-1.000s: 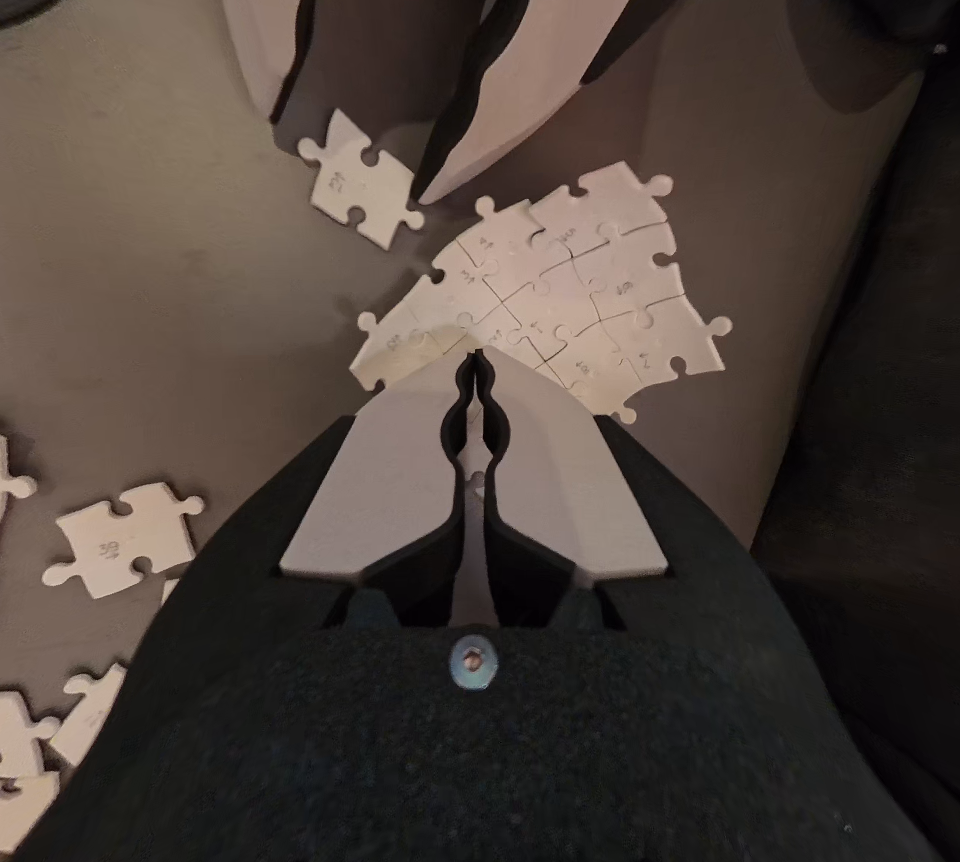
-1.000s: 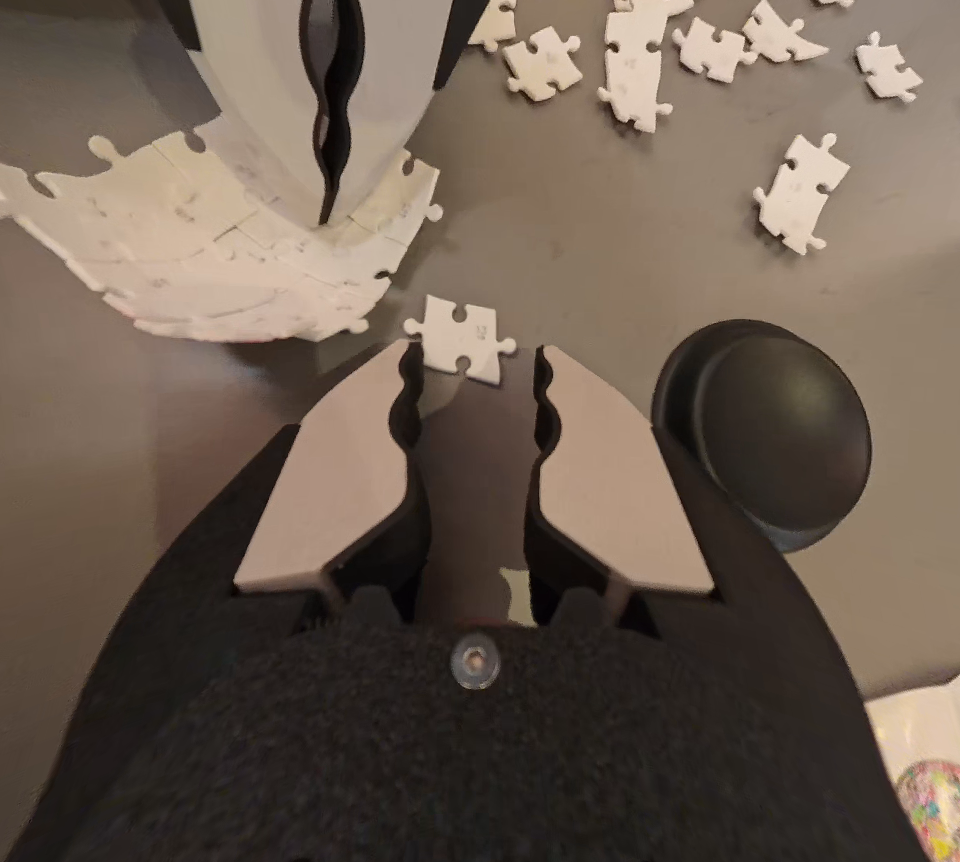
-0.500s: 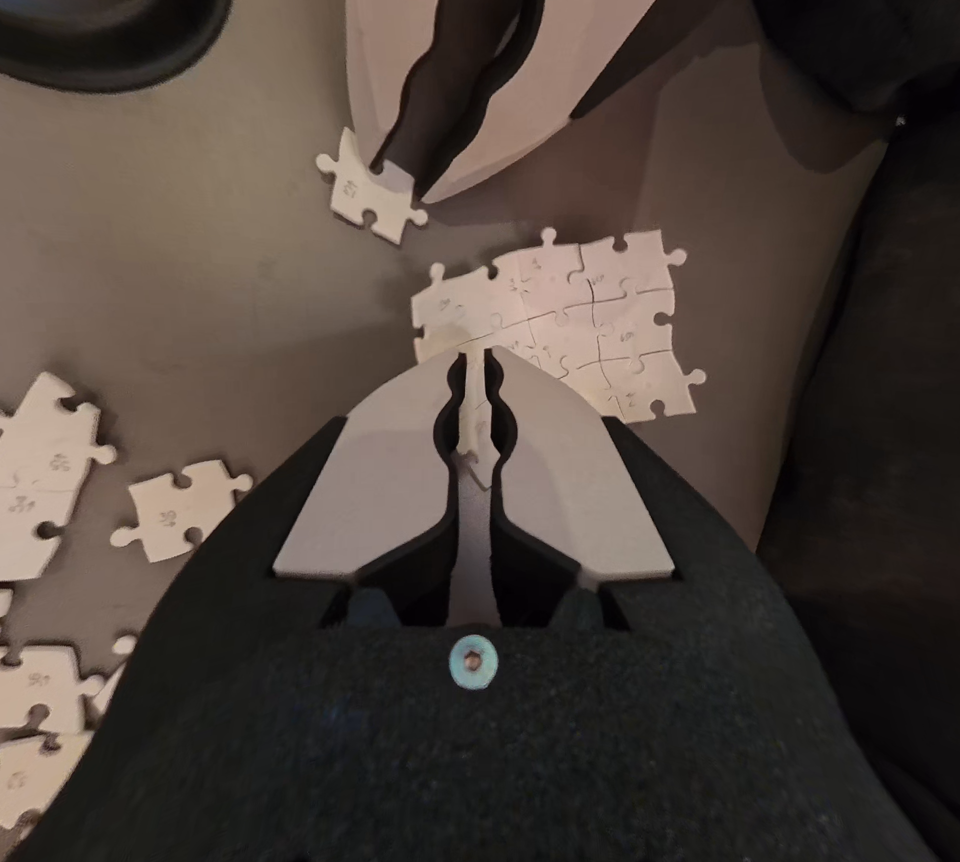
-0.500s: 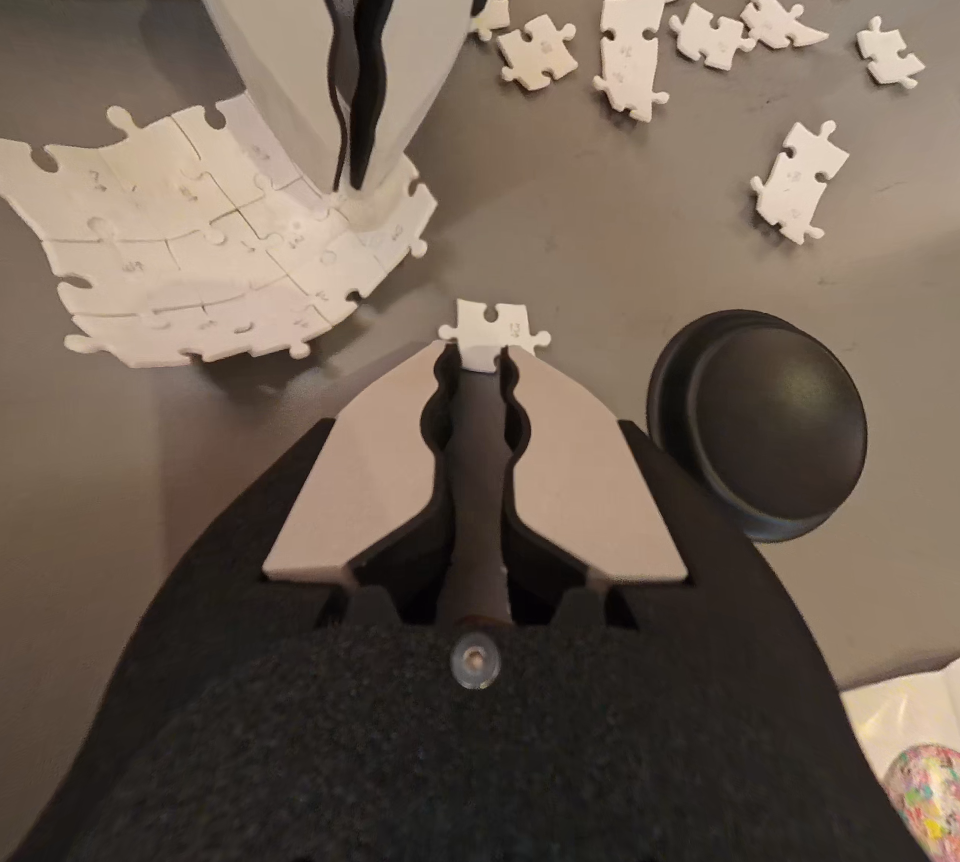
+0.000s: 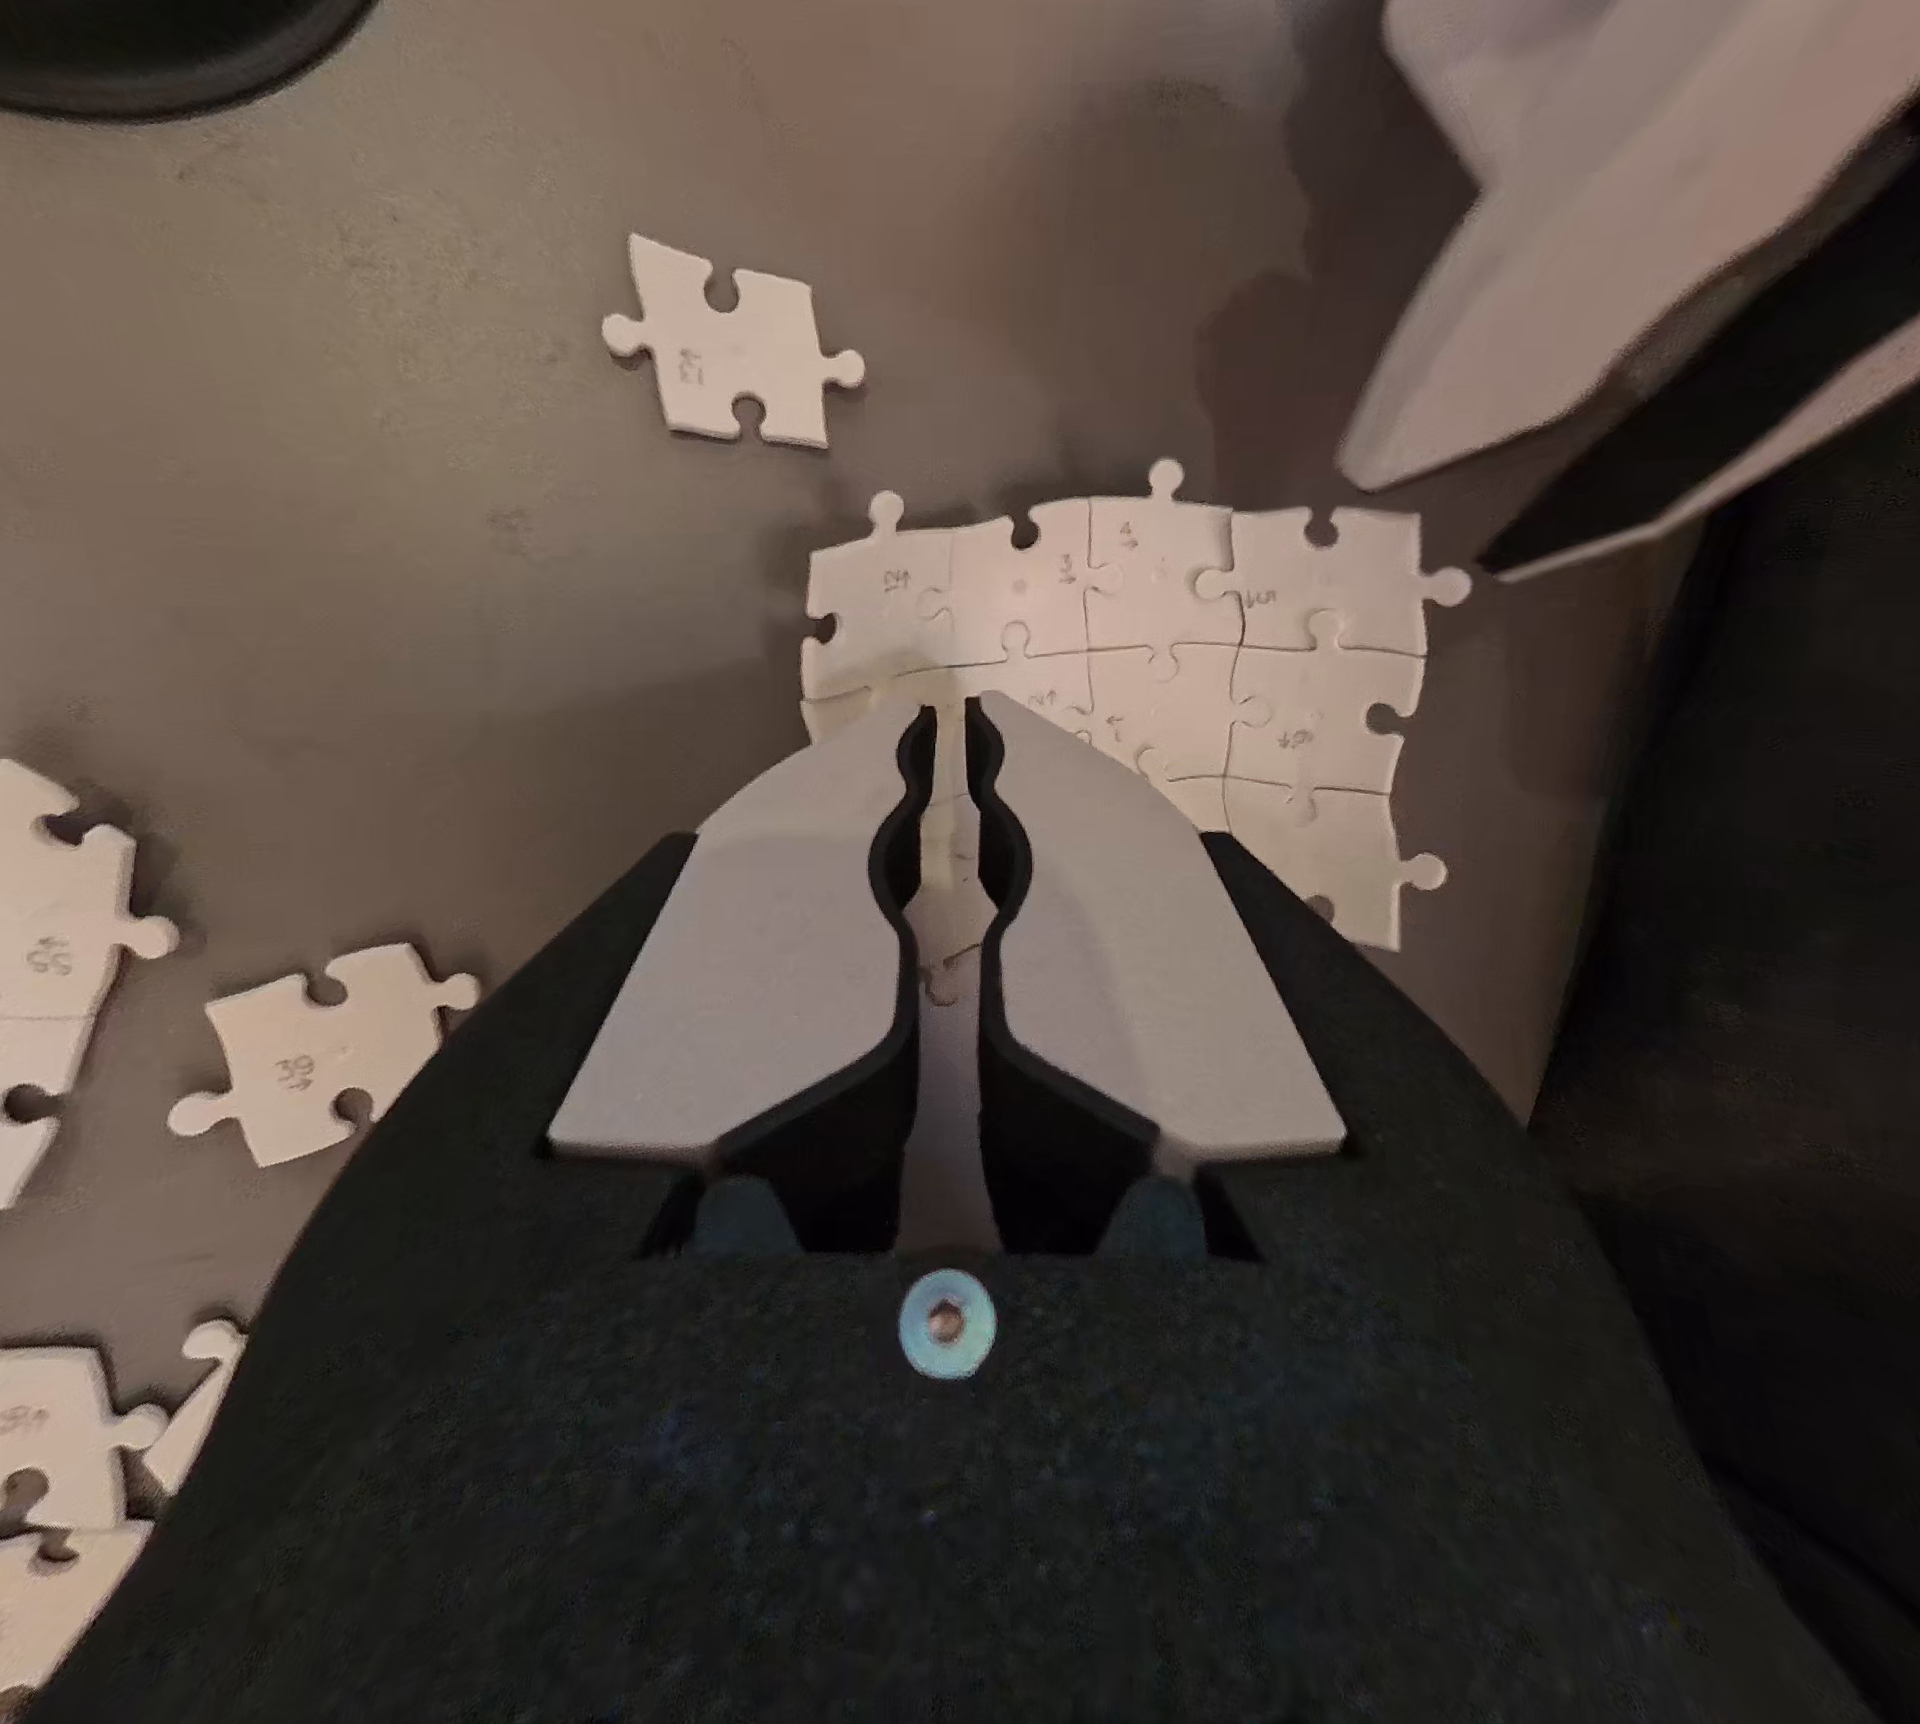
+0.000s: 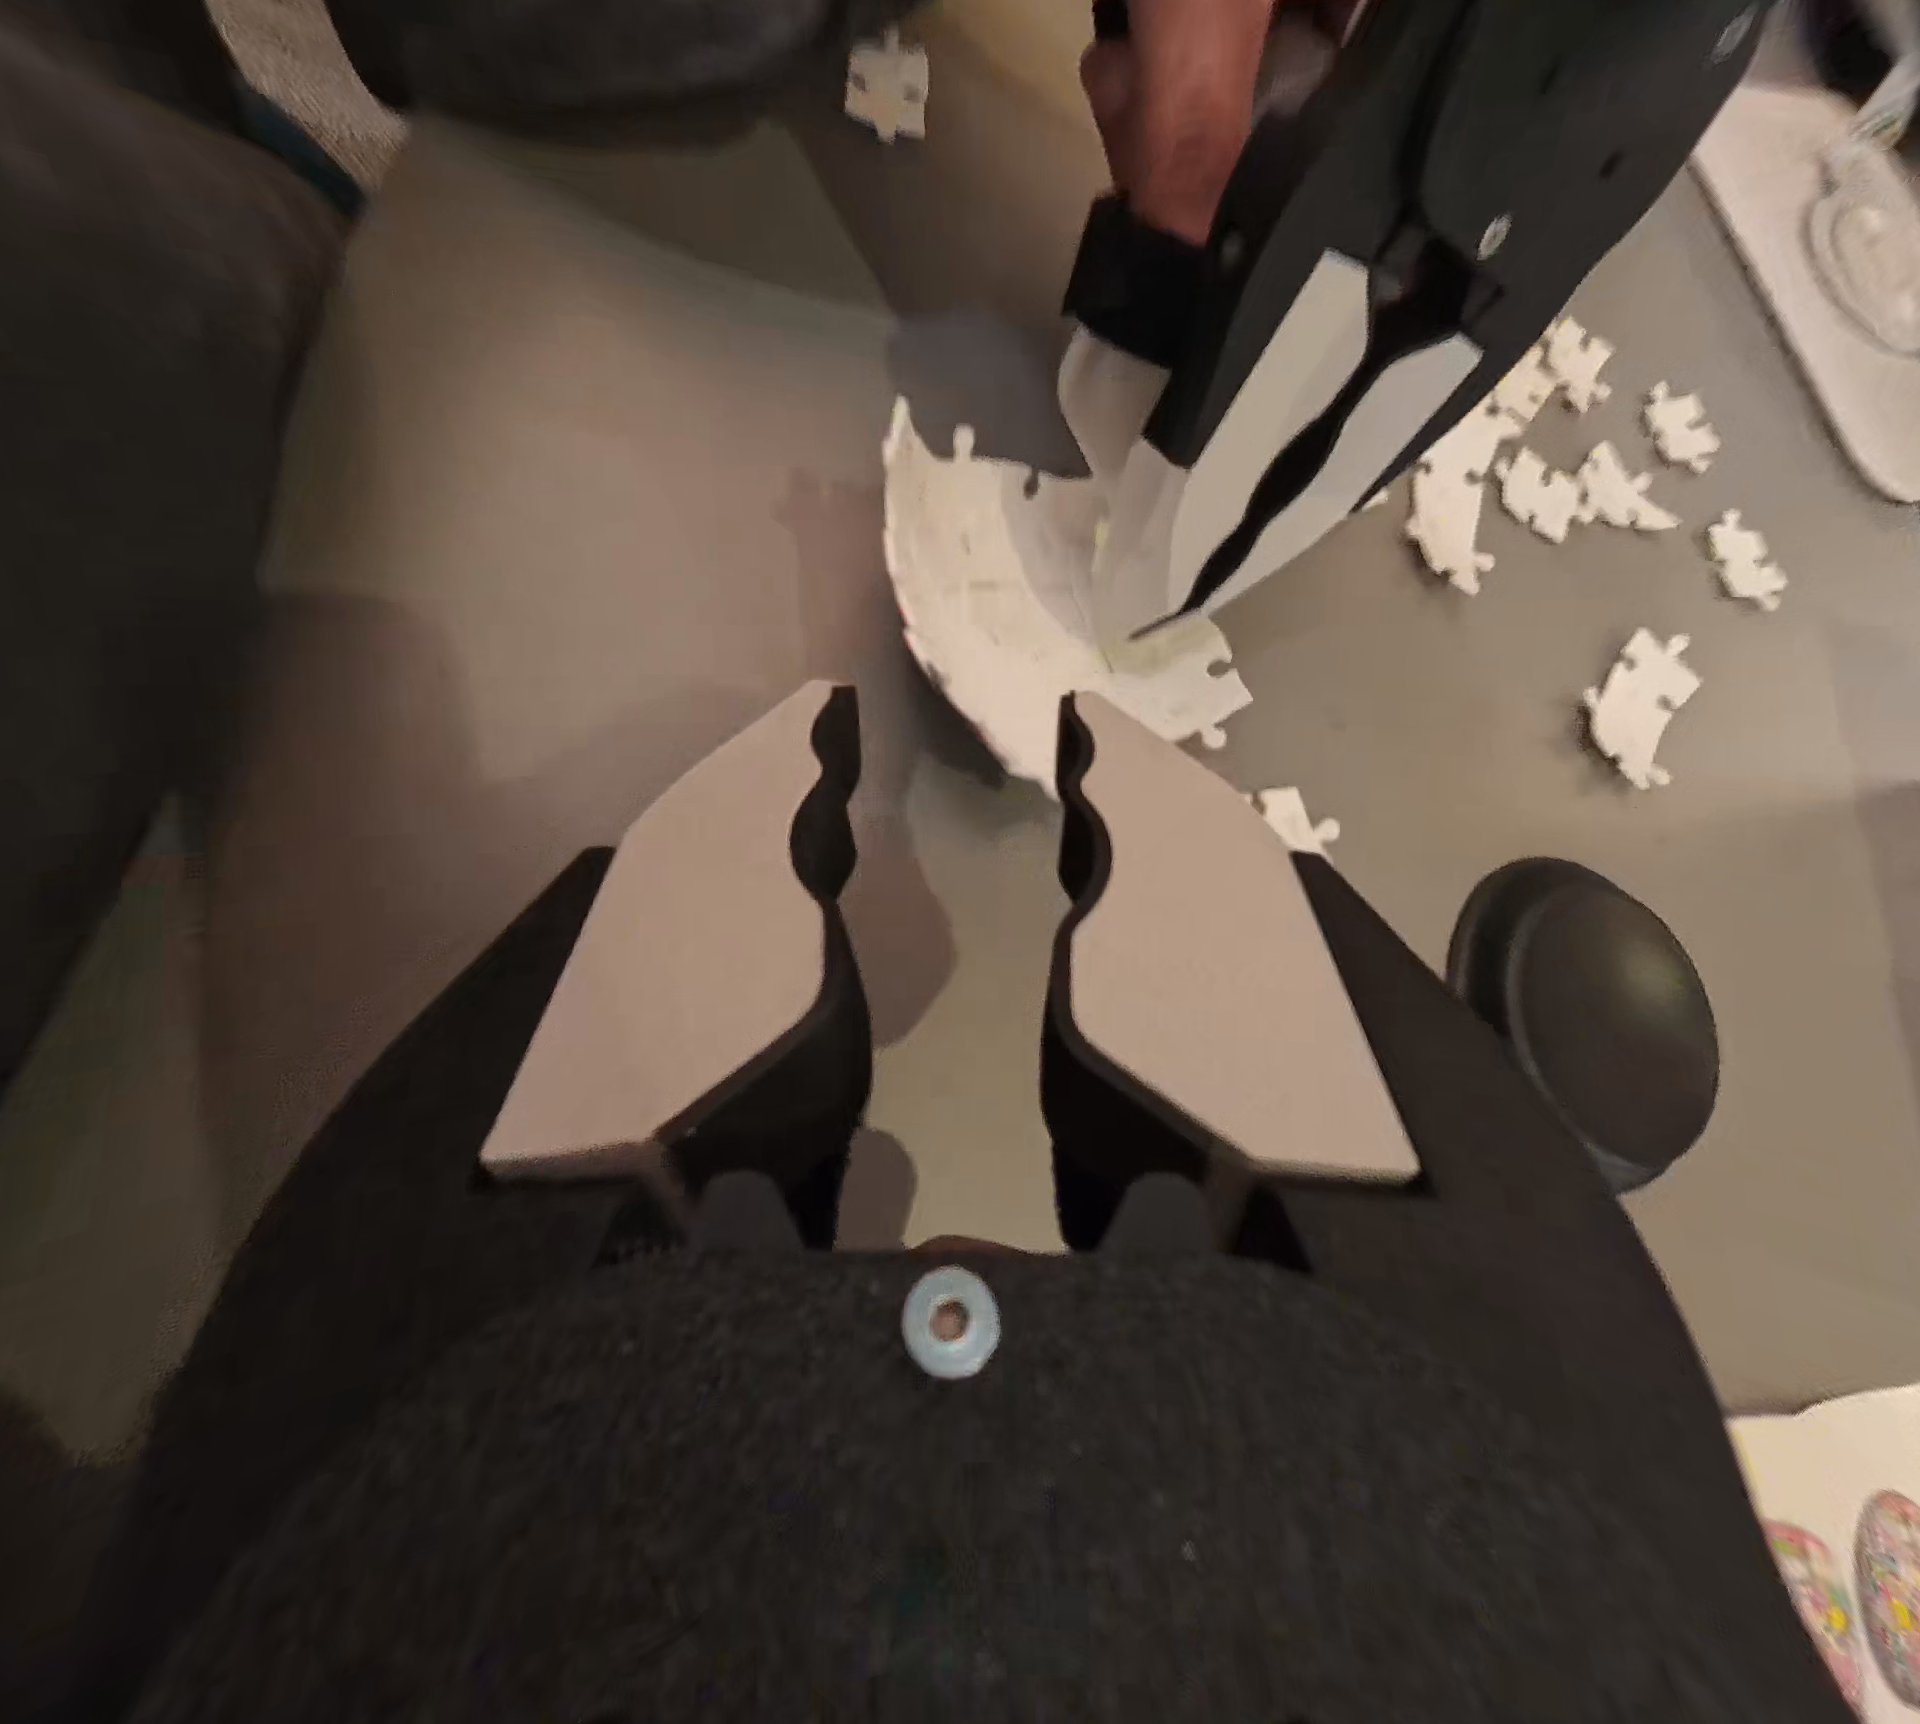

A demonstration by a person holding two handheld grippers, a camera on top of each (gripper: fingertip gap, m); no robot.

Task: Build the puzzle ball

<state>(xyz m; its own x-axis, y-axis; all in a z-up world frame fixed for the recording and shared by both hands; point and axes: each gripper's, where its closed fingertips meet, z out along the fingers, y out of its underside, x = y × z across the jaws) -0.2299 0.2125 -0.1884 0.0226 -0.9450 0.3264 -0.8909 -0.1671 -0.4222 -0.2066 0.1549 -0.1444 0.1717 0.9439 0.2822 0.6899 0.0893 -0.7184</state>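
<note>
My left gripper [image 5: 948, 713] is shut on the near edge of a curved white section of joined puzzle pieces [image 5: 1153, 625] and holds it tilted up off the grey table. In the right wrist view a hand [image 6: 1195, 43] holds that gripper, and its fingers [image 6: 1247, 531] pinch the section [image 6: 977, 594]. My right gripper [image 6: 956, 718] is open and empty, to the section's near left. Its fingers [image 5: 1558, 272] show blurred at the left wrist view's upper right. A single white piece [image 5: 732, 360] lies flat on the table; in the right wrist view it [image 6: 1294, 817] is half hidden behind my right finger.
A black dome [image 6: 1590, 1020] stands on the table [image 6: 582, 531], right of my right gripper. Loose white pieces [image 6: 1558, 479] lie scattered farther right, others [image 5: 301, 1066] left of my left gripper. A white tray [image 6: 1818, 272] and a colourful sheet [image 6: 1849, 1570] sit at the right edge. Tip to tip, the grippers are about 8 cm apart. The black dome [image 6: 1590, 1020] is about 15 cm from my left fingertips.
My right gripper, narrowed around the single piece half a second ago, has opened and swung away to the left. The piece lies on the table. My left gripper still holds the section.
</note>
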